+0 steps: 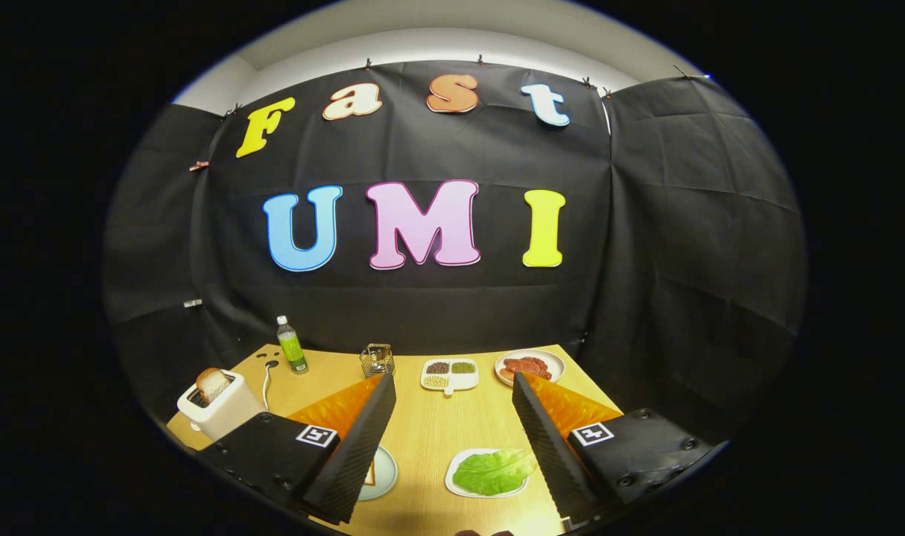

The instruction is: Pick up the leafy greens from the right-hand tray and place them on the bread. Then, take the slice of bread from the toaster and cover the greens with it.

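My gripper [452,383] hangs open above the wooden table [430,428], its two black ribbed fingers [363,439] spread wide with nothing between them. A green leaf of lettuce [494,471] lies on a white tray [459,487], low between the fingers and close to the right one. A pale plate [381,476] holding a bread slice [369,474] peeks out from behind the left finger; most of it is hidden. At the left, a white toaster [217,412] stands with a slice of bread [213,383] sticking up out of its slot.
Beyond the fingertips stand a green bottle [291,344], a small wire basket [377,360], a white divided dish [450,374] of grains and a plate of red meat [529,366]. The toaster's white cord [267,380] trails toward the bottle.
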